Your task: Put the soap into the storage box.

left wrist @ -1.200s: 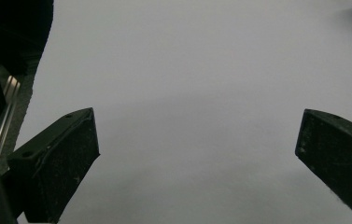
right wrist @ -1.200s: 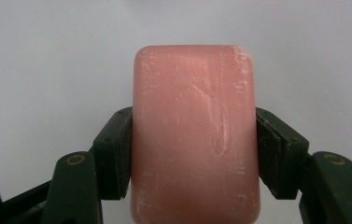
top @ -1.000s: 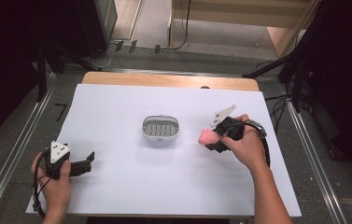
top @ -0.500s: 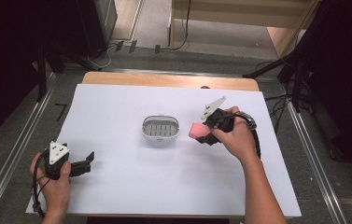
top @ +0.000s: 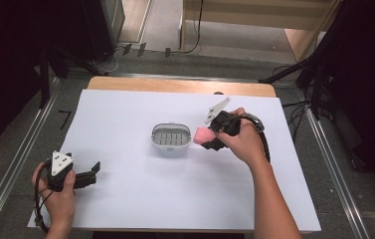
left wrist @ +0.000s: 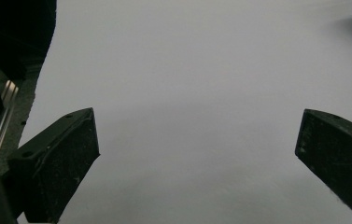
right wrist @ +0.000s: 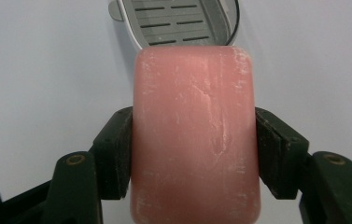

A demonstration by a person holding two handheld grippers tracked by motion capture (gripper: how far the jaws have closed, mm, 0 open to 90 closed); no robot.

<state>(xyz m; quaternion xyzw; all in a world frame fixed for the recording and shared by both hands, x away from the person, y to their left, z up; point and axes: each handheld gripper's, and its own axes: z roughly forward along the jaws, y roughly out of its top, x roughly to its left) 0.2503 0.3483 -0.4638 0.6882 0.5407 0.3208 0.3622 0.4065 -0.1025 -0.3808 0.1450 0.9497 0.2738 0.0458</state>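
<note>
Just right of the soap dish, the right gripper is clamping a pink bar of soap by its long sides, jaws pressing both edges. In the right gripper view the soap is sitting just short of the dish's slotted tray. Well left of the dish, near the front edge of the white table, the left gripper is resting with jaws spread wide, gripping nothing.
</note>
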